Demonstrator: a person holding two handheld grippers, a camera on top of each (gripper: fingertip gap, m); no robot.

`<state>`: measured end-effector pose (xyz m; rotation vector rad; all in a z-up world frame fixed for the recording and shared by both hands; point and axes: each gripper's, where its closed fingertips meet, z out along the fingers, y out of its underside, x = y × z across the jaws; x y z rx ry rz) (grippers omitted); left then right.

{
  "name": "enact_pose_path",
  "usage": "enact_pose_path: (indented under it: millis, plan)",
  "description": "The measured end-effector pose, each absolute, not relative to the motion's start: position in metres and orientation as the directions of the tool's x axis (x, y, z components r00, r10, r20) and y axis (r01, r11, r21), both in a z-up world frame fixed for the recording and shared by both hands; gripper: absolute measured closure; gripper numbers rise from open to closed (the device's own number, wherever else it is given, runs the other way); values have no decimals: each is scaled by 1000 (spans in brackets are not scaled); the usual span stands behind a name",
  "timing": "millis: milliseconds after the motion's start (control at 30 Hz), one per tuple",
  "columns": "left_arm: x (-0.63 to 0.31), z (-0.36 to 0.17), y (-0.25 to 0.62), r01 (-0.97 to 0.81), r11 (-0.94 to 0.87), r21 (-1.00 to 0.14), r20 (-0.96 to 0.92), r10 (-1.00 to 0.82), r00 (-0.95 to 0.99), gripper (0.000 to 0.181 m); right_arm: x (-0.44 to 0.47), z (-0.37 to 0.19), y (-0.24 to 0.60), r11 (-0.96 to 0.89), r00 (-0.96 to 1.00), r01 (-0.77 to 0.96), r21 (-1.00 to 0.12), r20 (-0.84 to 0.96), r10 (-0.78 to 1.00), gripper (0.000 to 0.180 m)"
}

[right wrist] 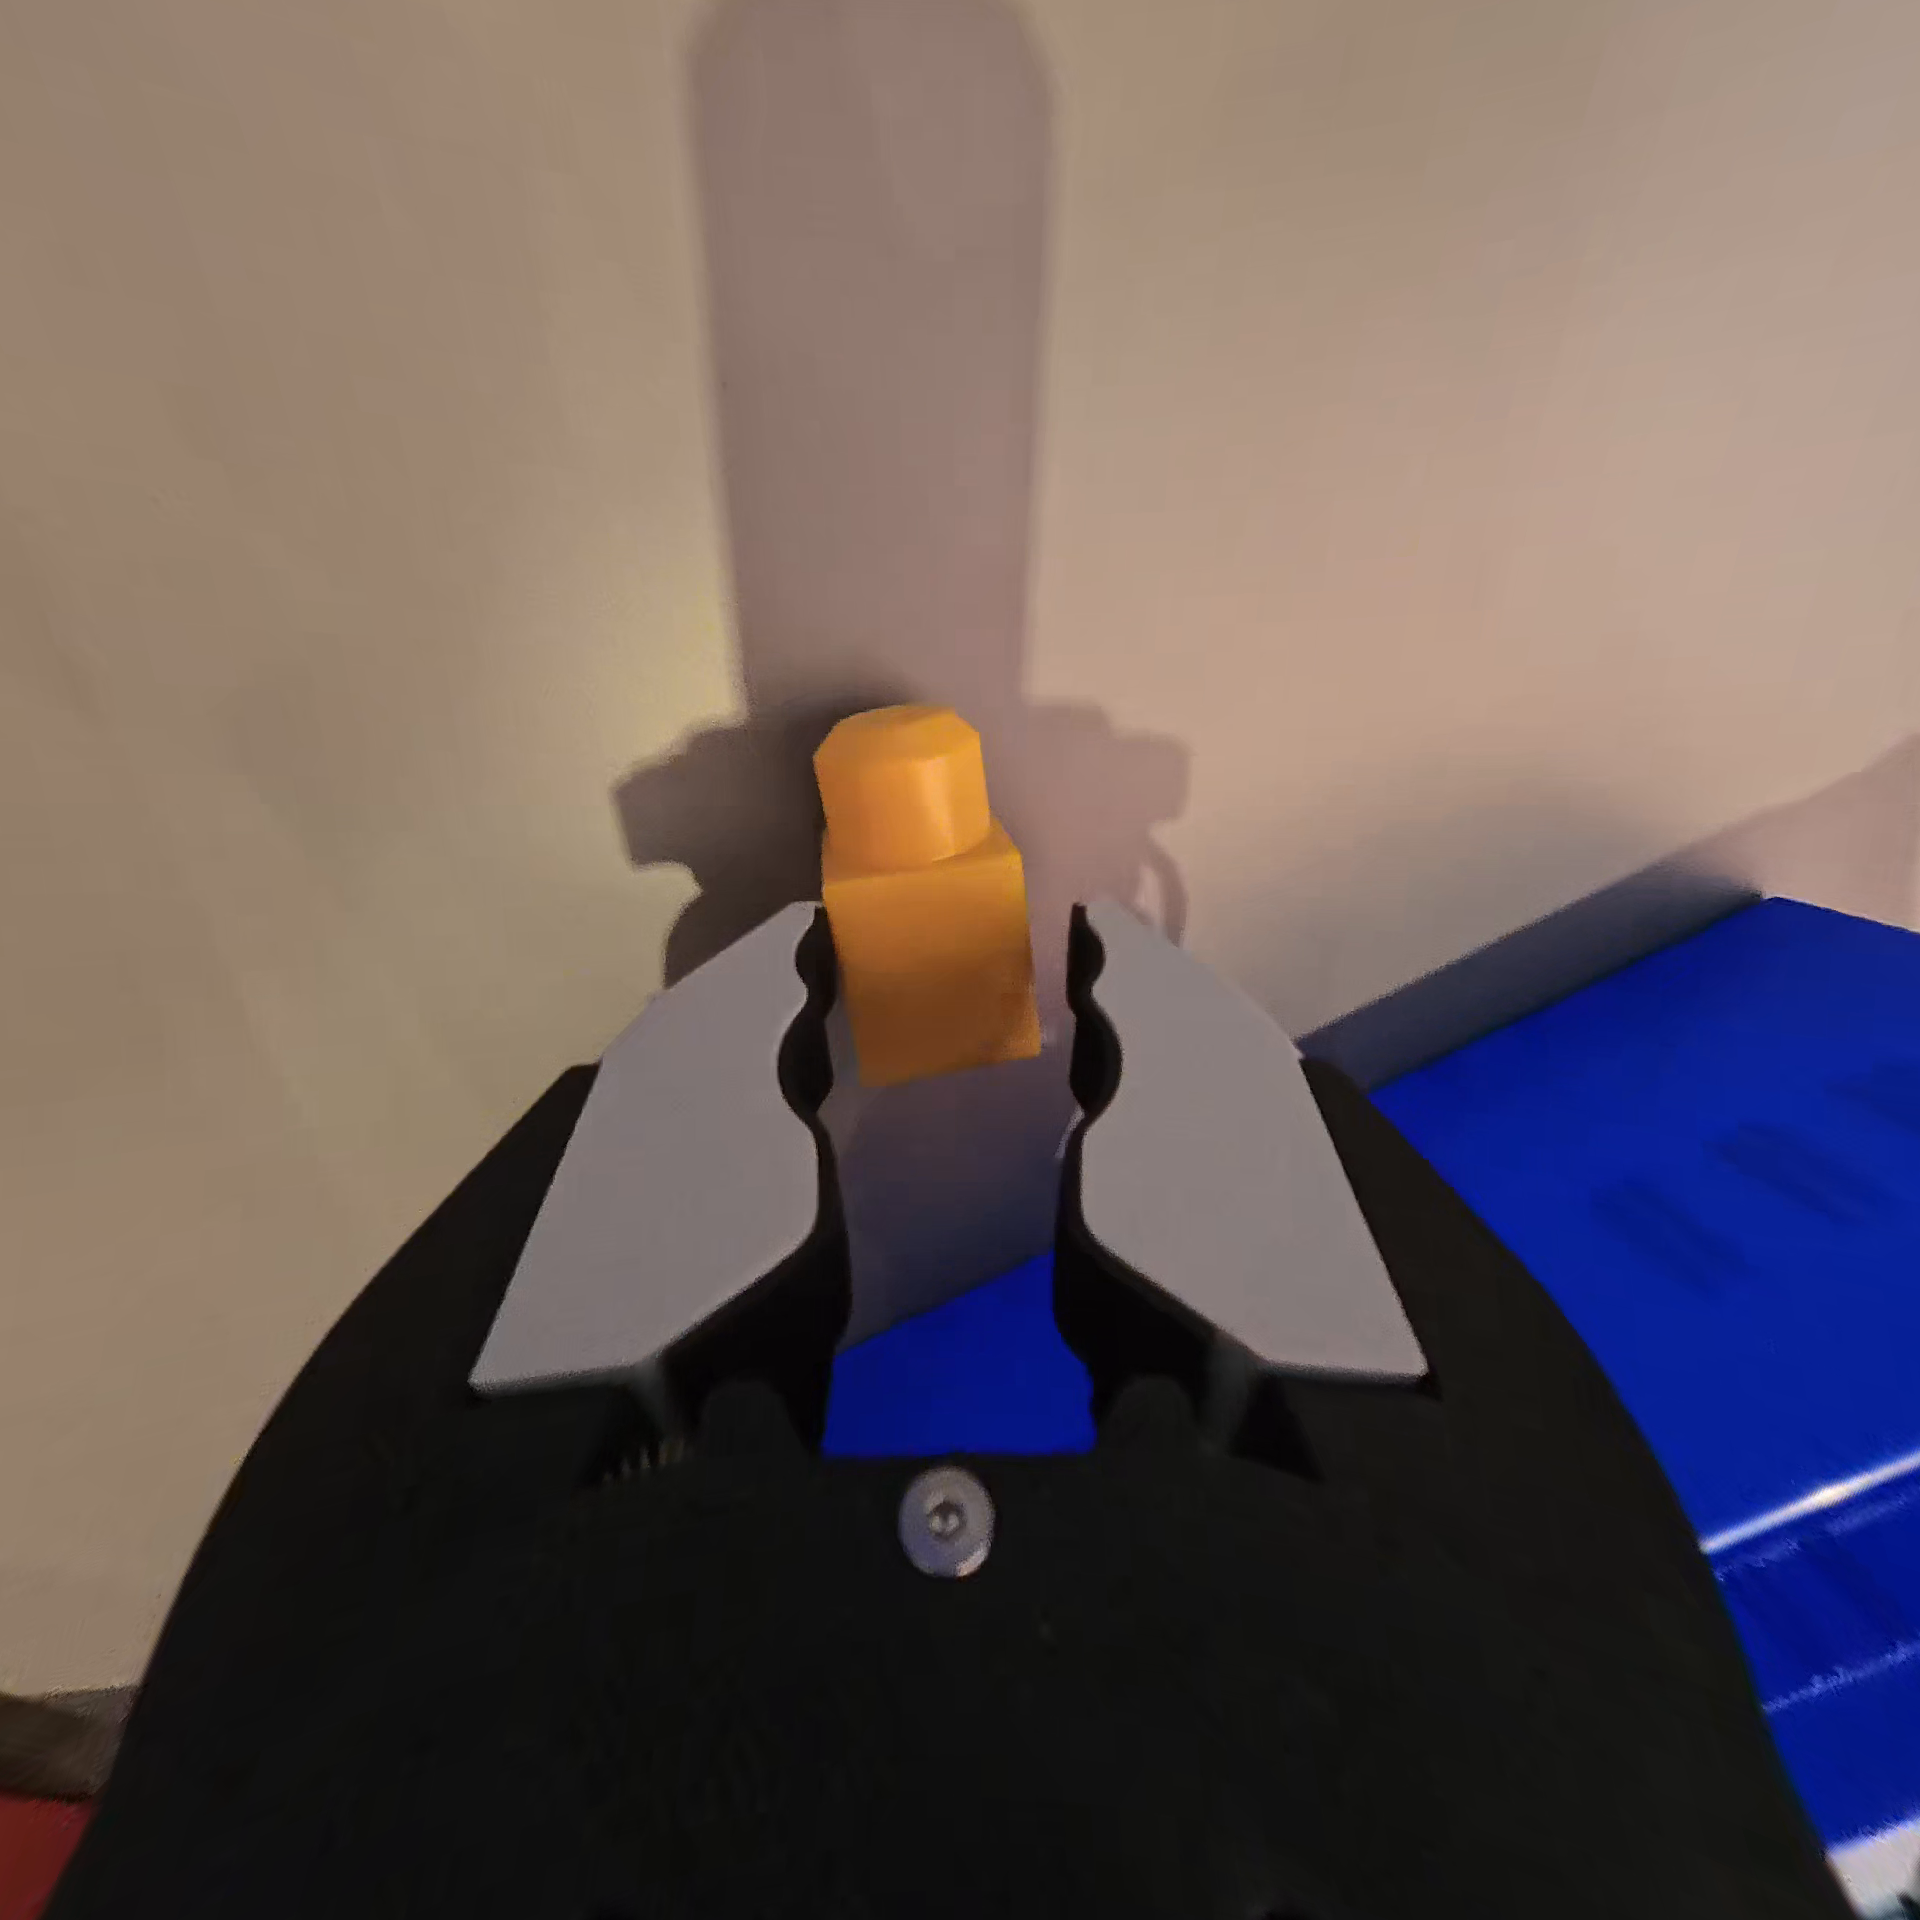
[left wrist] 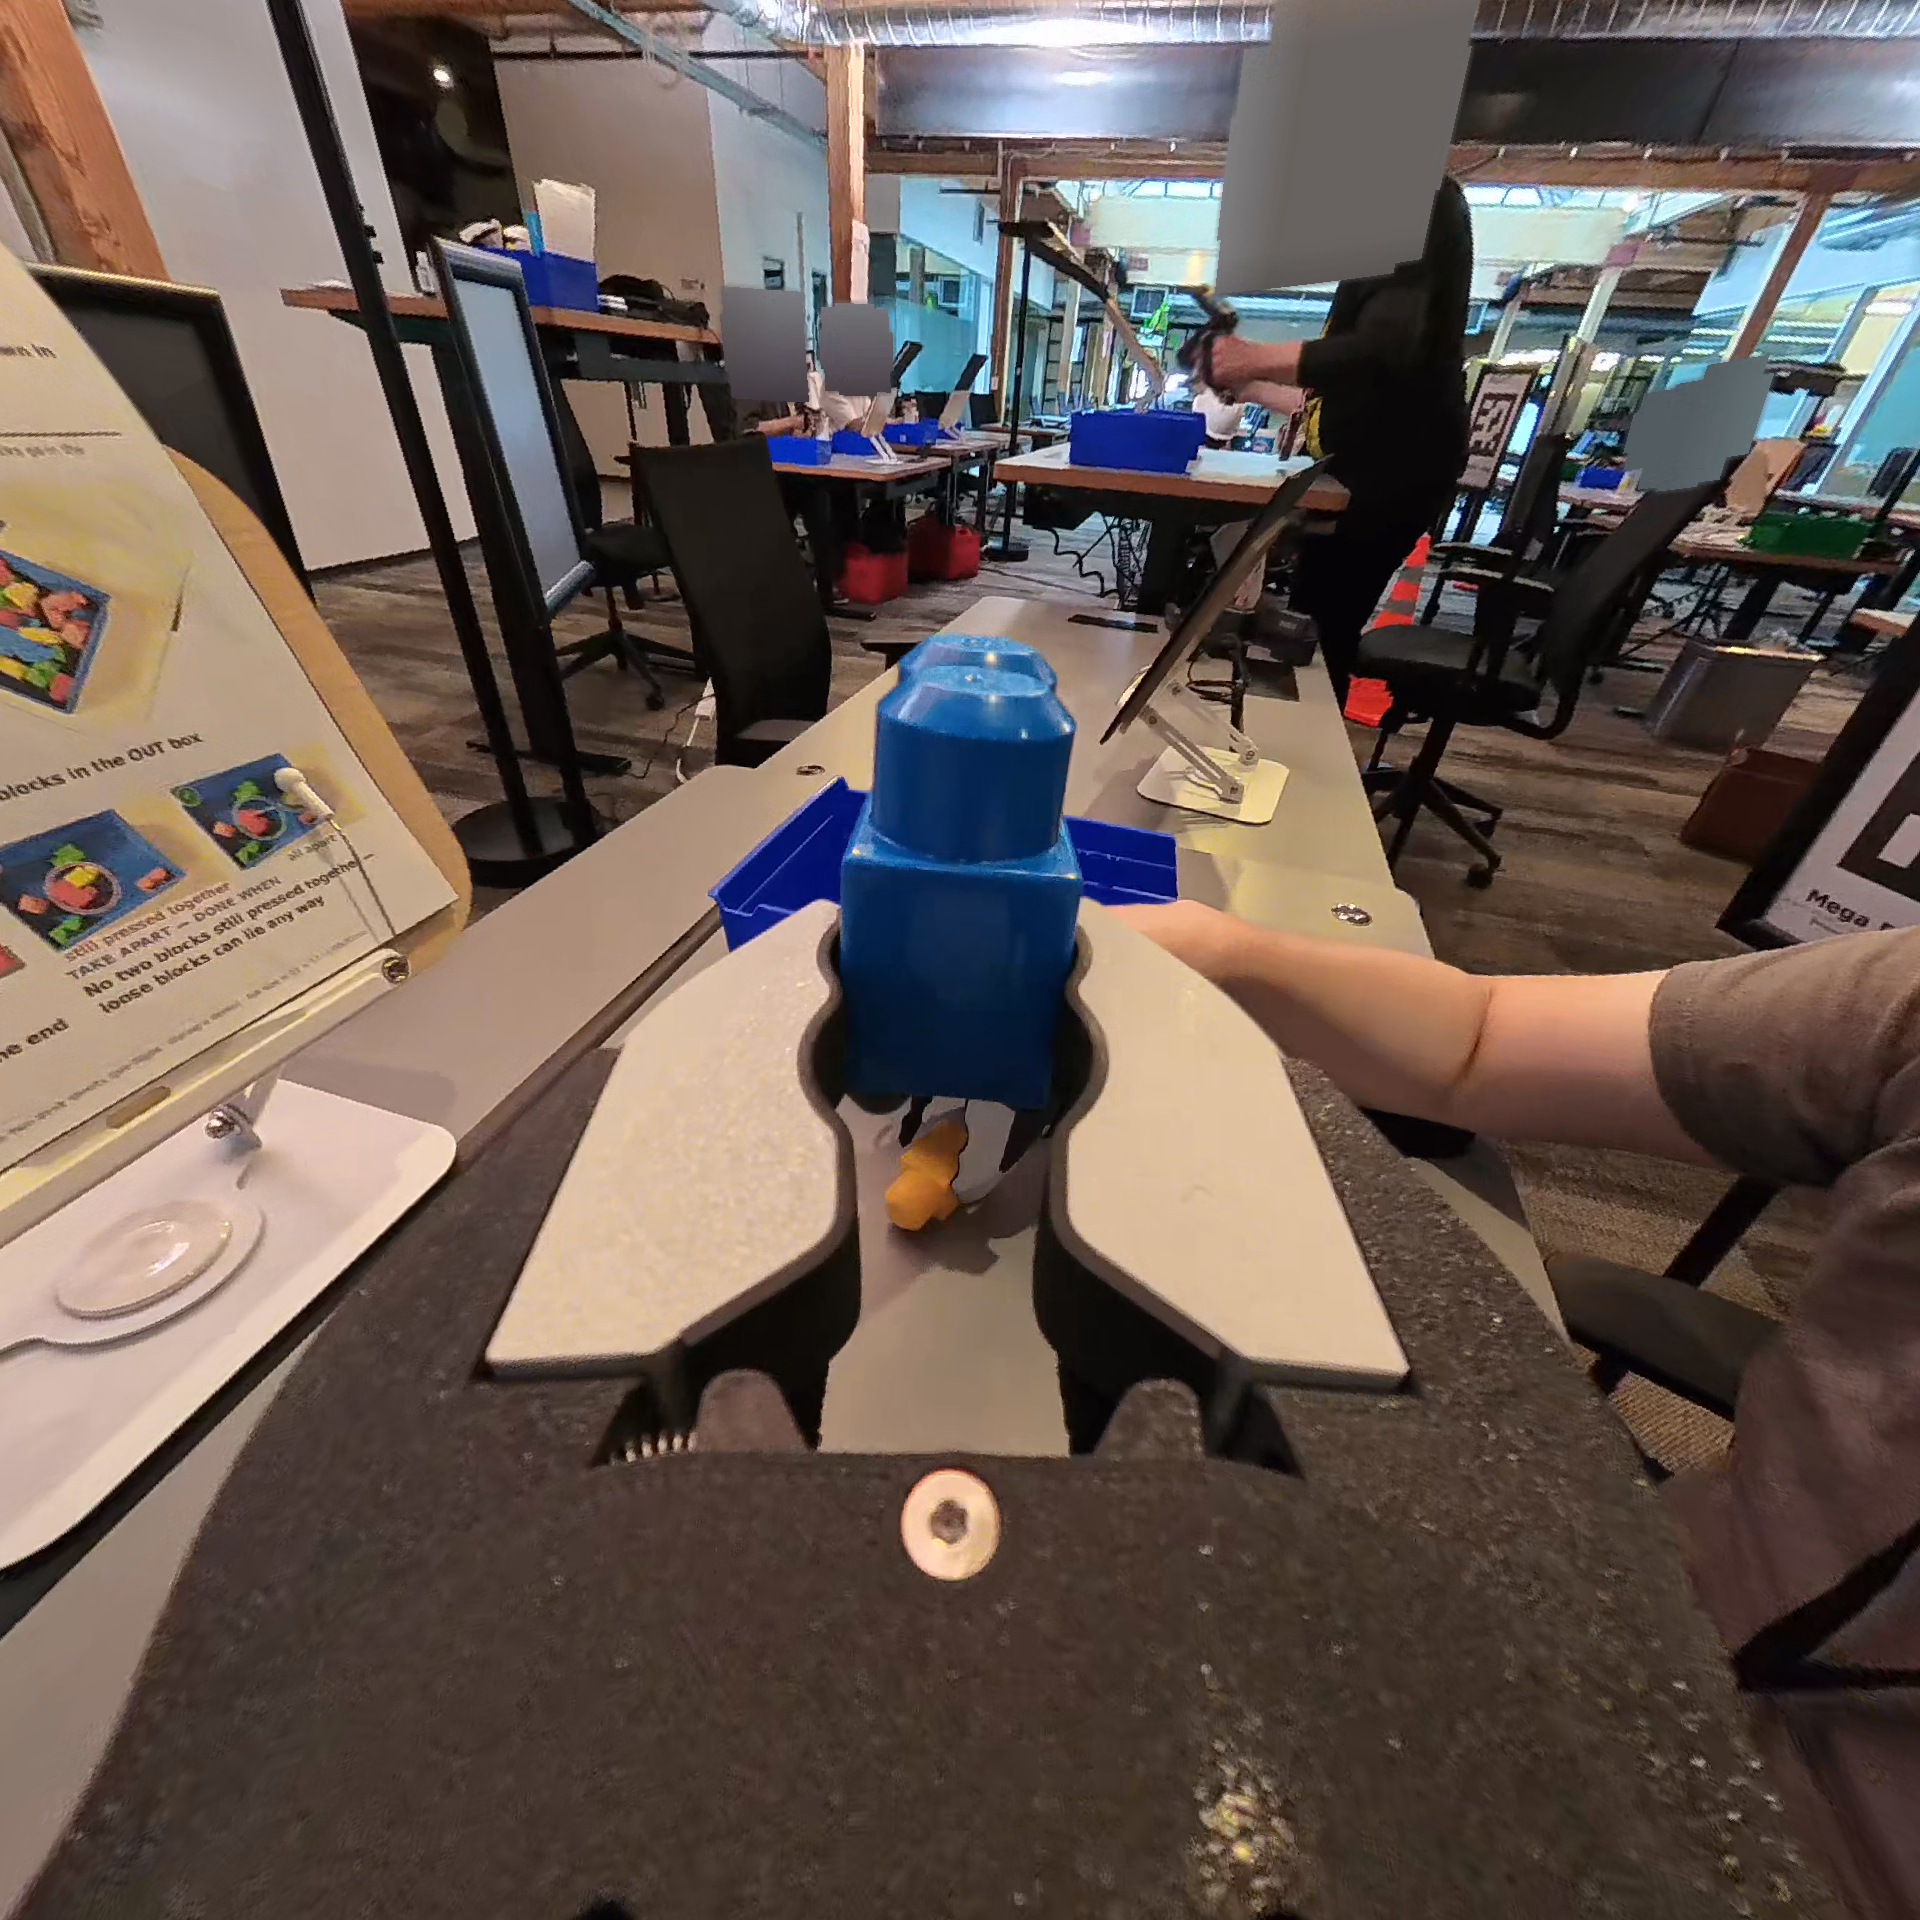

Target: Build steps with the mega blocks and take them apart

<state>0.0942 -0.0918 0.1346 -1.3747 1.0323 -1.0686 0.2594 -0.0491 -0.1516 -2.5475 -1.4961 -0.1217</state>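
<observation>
Up close, the left claw [left wrist: 956,997] pinches a glossy blue block [left wrist: 961,935], studs pointing away. The right claw [right wrist: 940,997], spread, flanks a matte orange one-stud block [right wrist: 925,935], upright above the pale worktop [right wrist: 312,520].

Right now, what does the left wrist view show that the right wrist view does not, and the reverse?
Only the left wrist view: the left tongs shut on a blue block, an instruction sheet, a person's forearm and the office behind. Only the right wrist view: the right tongs close up, standing around the orange block, with a gap on one side. Both: the orange block, the blue bin, the table.
</observation>
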Motion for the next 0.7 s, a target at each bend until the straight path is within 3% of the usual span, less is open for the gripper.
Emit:
enact_pose_path:
  millis: [233,333,400,533,600,700]
  plan:
    - [82,140,-86,34,-85,-996,90,-974,207,144,251,-153,-52,-451,467,881,-142,115,877,142]
    - [82,136,-82,48,-87,-995,95,-974,204,144,241,-122,-48,-456,499,838,-299,86,862,142]
    - [86,131,-79,61,-105,-993,115,-974,193,144,231,-82,-43,-435,528,753,-493,59,847,142]
    - [118,102,-84,52,-254,-966,256,-965,50,145,217,36,-39,-238,530,297,-925,-48,847,142]
    - [141,82,-88,45,-328,-944,328,-945,-12,145,221,86,-49,-171,464,-10,-985,-156,872,143]
    - [172,50,-91,8,-382,-924,382,-923,-44,145,225,116,-63,-234,283,-275,-933,-311,907,143]
